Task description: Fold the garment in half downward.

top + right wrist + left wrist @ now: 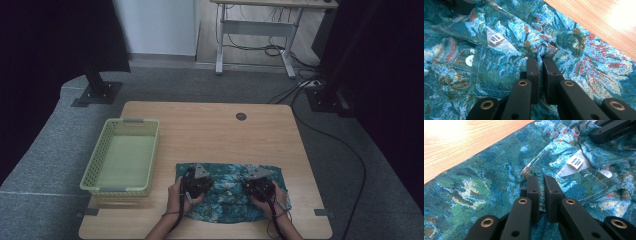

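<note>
Shirt (227, 192): patterned teal cloth lying flat at the near edge of the table (210, 130), collar end between both grippers
Left gripper (540, 181): jaws nearly closed, pinching a fold of fabric beside the collar
Right gripper (540, 60): jaws likewise pressed together on a raised pleat by the collar
Handling: judged light, limp, not fragile; will sag and drape once lifted, thin weave may slip from a shallow pinch
Hold: shoulder seams either side of the label (575, 162), button (469, 60) placket left free
Basket (122, 155): pale green, left of shirt, apart
</note>
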